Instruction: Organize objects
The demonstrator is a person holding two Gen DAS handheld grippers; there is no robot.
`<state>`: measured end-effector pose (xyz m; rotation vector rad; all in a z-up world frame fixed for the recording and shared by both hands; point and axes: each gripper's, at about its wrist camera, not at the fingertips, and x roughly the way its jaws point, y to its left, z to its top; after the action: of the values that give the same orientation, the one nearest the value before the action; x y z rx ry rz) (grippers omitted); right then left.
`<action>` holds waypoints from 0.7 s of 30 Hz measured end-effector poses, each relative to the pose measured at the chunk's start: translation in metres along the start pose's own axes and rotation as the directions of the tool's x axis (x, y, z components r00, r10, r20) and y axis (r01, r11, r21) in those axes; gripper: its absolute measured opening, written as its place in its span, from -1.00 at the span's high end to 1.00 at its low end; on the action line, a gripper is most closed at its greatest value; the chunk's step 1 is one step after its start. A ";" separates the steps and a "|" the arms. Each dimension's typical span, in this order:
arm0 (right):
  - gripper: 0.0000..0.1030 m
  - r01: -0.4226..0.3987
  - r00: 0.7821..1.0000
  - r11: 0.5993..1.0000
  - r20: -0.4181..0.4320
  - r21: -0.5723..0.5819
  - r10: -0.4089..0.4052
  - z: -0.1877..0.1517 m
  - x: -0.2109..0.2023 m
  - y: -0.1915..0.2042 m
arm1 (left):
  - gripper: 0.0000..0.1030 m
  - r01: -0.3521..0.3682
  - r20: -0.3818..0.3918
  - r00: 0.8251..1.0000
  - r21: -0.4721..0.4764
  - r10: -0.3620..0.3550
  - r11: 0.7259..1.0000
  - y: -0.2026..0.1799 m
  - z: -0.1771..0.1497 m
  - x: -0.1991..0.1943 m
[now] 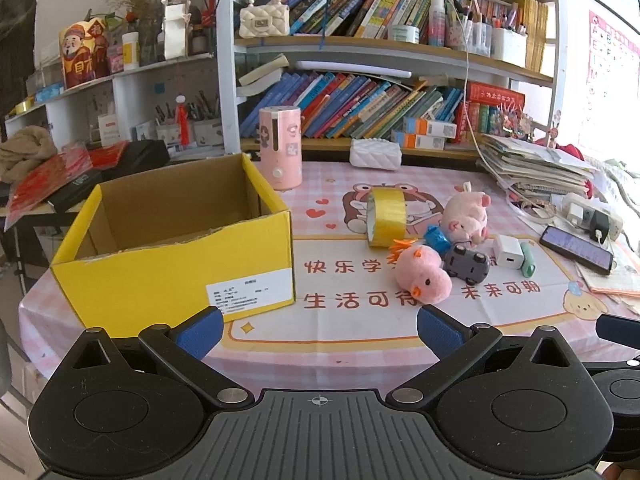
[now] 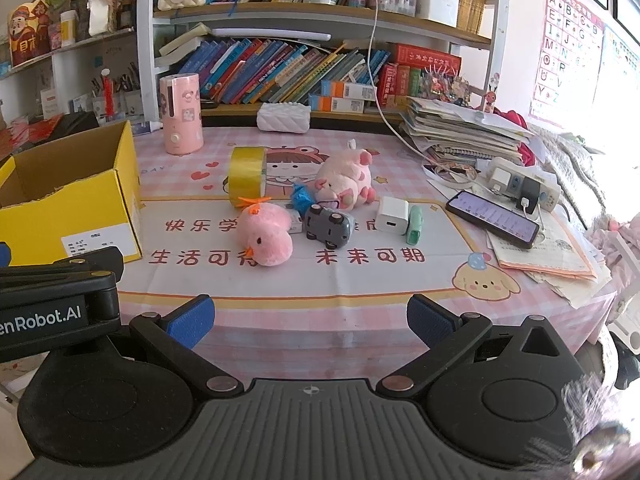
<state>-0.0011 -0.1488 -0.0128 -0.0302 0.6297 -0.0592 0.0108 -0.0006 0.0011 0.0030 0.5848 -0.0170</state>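
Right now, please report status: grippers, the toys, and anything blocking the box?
Left gripper open, empty. Right gripper open, empty. Pink duck, toy car, tape roll on the table, none held. Yellow box open, path unobstructed.

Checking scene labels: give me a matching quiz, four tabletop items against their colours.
Items:
1. Open cardboard box
2. Plush chick toy
3. Small toy car
4. Square USB charger block

Colours:
A. Grey
B. White
C. Yellow
D. Pink

Pairs: 1-C, 2-D, 3-A, 4-B
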 end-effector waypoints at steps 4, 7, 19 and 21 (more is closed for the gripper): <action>-1.00 0.008 1.000 1.000 -0.012 0.000 -0.008 0.003 0.005 -0.004 | -1.00 0.004 -0.010 1.000 0.005 -0.004 1.000 -0.005 0.003 0.006; -1.00 0.013 1.000 1.000 -0.024 -0.001 -0.013 0.005 0.010 -0.009 | -1.00 0.004 -0.017 1.000 0.014 -0.004 1.000 -0.011 0.005 0.011; -1.00 0.024 1.000 1.000 -0.017 0.005 -0.024 0.025 0.046 -0.044 | -1.00 -0.005 -0.002 1.000 0.043 0.005 0.999 -0.043 0.028 0.043; -1.00 0.031 0.999 0.999 -0.027 0.012 -0.031 0.031 0.056 -0.053 | -1.00 -0.008 -0.008 1.000 0.031 0.008 0.999 -0.047 0.034 0.051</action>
<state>0.0593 -0.2049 -0.0182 -0.0273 0.6559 -0.0932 0.0710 -0.0491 0.0012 0.0357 0.5924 -0.0181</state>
